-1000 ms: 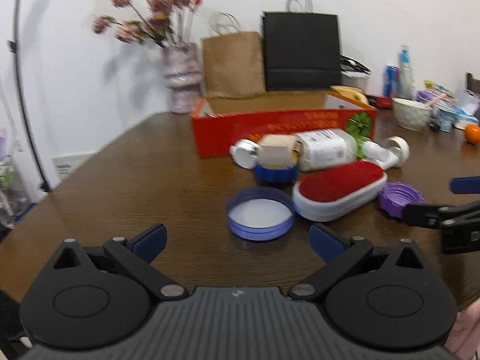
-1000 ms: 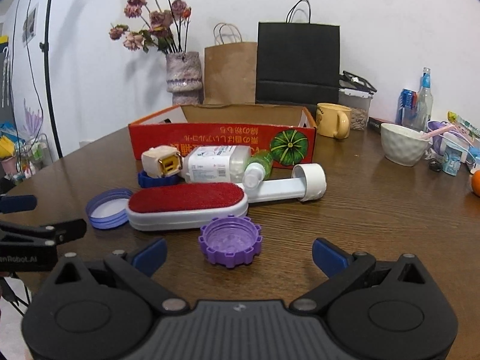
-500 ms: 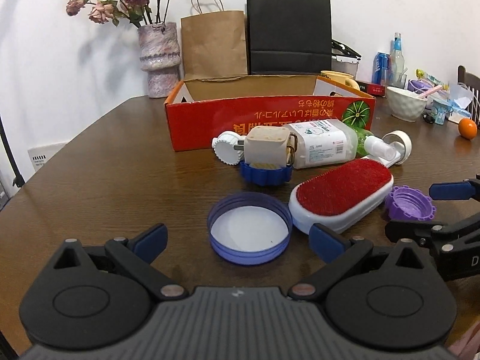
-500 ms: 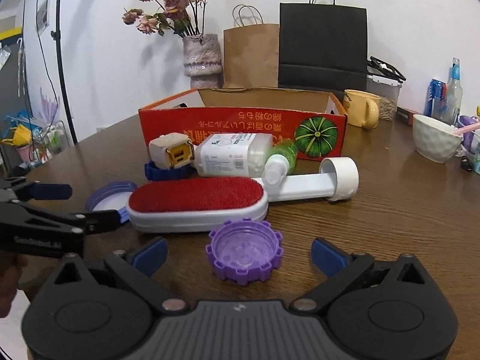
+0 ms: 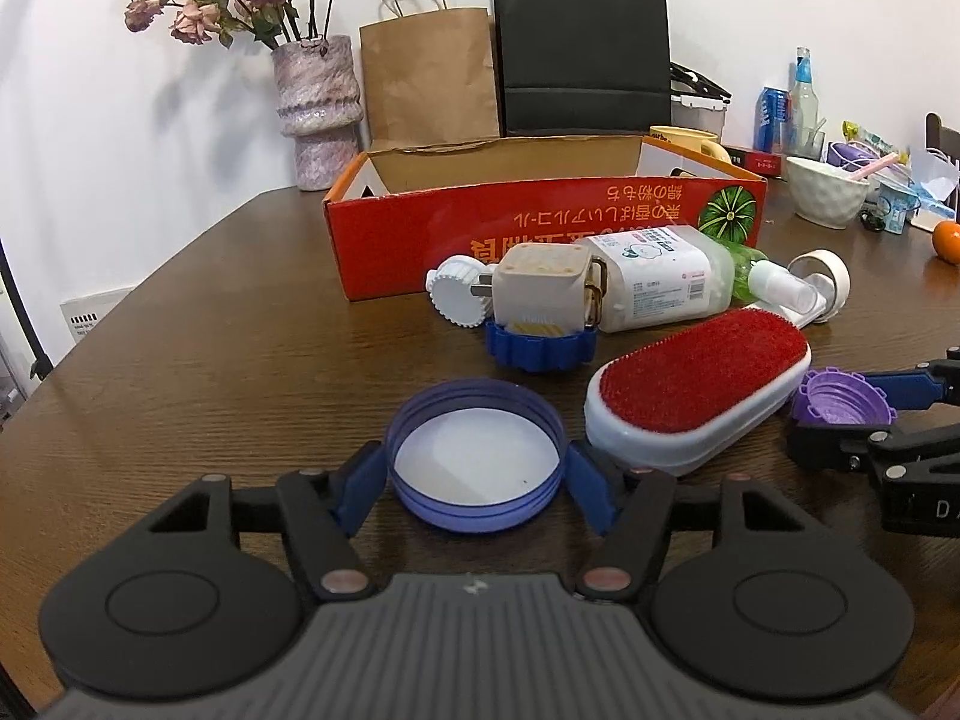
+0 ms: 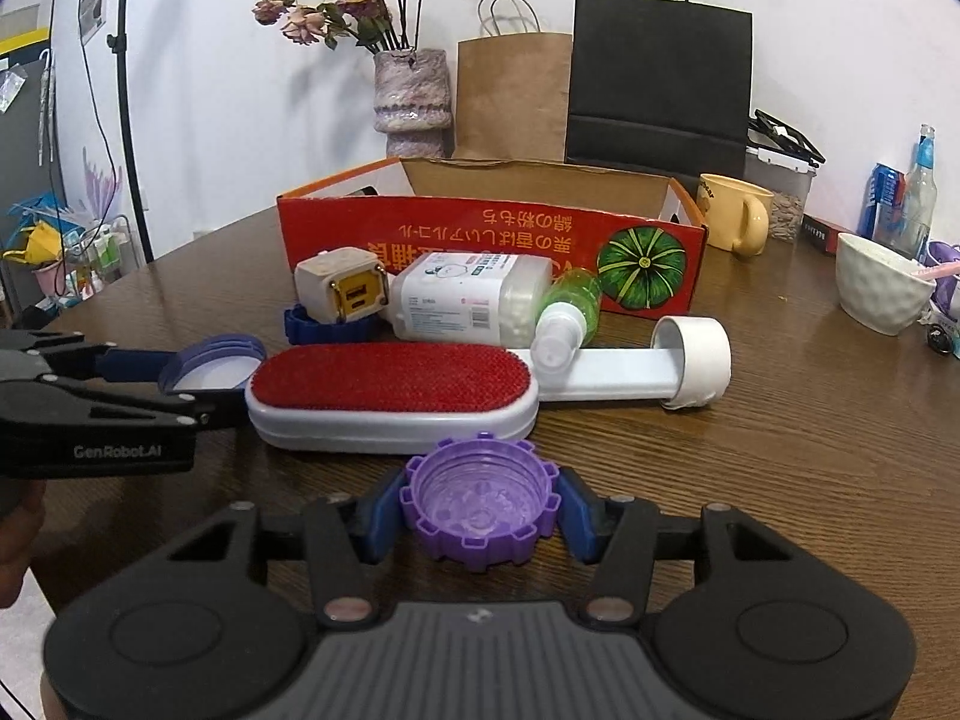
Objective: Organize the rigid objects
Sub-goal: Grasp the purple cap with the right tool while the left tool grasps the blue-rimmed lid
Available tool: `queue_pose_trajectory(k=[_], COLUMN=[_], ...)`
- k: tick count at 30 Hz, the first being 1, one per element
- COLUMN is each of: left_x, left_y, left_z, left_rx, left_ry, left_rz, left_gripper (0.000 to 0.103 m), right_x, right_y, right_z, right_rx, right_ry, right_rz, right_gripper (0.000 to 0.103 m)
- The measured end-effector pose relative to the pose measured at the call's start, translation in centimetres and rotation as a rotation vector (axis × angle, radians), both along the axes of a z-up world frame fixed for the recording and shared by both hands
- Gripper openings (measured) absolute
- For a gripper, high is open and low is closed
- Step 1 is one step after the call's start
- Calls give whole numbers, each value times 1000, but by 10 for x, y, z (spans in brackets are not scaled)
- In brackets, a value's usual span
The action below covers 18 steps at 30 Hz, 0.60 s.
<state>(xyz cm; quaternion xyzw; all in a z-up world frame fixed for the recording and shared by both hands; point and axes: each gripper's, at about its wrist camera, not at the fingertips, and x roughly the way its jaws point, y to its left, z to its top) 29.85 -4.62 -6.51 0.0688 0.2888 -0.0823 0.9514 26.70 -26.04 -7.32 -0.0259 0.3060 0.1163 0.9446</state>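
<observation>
So the whole scene is sitting on a dark brown wood-grain table (image 5: 180,372) against a white wall, with a black paper bag (image 5: 582,42), a brown paper bag (image 5: 429,72) and a mottled vase of dried roses (image 5: 315,108) standing along the back. In front of those, the open red cardboard box (image 6: 468,240) is lying with its long side running left to right, printed text upside down.

Just before the box, the red-topped lint brush (image 6: 390,396) is lying flat, long axis left to right in the right wrist view, with a white tube (image 6: 636,372) trailing off its right end. Behind it, a clear white-labelled bottle (image 6: 468,300) is lying on its side, next to a beige plug adapter (image 6: 342,294) sitting on a dark blue cap (image 5: 540,348).

The left gripper (image 5: 474,480) has just been closing, and its blue pads are now pressing both sides of the blue jar lid (image 5: 474,462), which is lying open side up on the table just left of the brush. The right gripper (image 6: 480,516) has also just been closing and is clamping the purple ridged cap (image 6: 480,504), open side up, right in front of the brush.
</observation>
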Motion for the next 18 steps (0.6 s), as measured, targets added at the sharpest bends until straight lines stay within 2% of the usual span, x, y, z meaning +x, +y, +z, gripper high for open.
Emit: queue_pose_trajectory(k=[9,18], left_x=[-17,-54], left_y=[2,7], left_z=[10,31], left_rx=[-5,-19], left_ry=[-47,-118], left_rz=[13,41], left_gripper=[66,66], right_x=[-9,-43], right_y=[-1,-3], right_z=[4,27], right_rx=[3,15], right_ry=[-11,-91], right_rz=[-3,-9], right_gripper=[53,53])
